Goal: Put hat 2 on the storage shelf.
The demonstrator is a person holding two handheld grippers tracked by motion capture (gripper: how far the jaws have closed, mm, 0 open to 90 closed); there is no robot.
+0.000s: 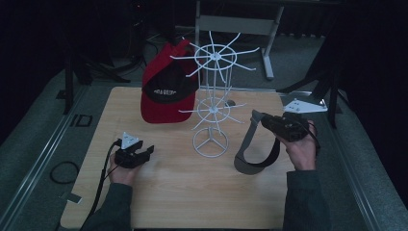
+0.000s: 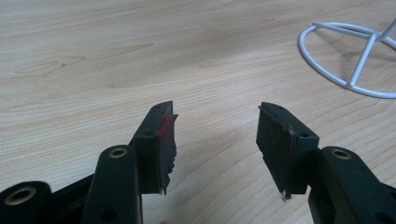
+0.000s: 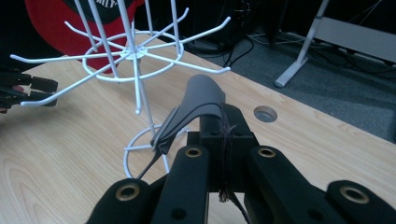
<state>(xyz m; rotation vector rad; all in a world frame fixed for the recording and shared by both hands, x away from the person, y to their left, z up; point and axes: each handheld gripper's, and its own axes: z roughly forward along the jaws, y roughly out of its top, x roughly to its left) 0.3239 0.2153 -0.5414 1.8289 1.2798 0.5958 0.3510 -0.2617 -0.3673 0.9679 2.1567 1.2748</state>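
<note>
We are holding the grey visor [image 1: 254, 153] in the right claw [image 1: 263, 120] — jaws pressed together on the top of its band, as the right gripper view shows, with a fold of grey fabric [image 3: 201, 100] sticking out past the jaw tips. The visor is hanging from that pinch to the right of the white wire rack [image 1: 211, 103]; whether its brim is touching the bench [image 1: 168, 192] or hanging just clear of it, we cannot tell.

We are reading this as the carry step: visor picked up, not yet hung. The next move is calling for lifting the band above a free prong [image 3: 205, 67] on the rack, then threading the band's loop over the prong tip before opening the jaws. The prongs are thin and turn up at the ends, so the loop needs to be kept open while we approach.

The left claw [image 1: 144, 153] is sitting low over the bench left of the rack base [image 2: 348, 56], jaws spread, nothing between them — free to steady the rack if it starts tipping.

As for what the rack is carrying: one red and black cap [image 1: 166, 89] is hanging on the upper tier's left side. Every other prong we can see is bare.
</note>
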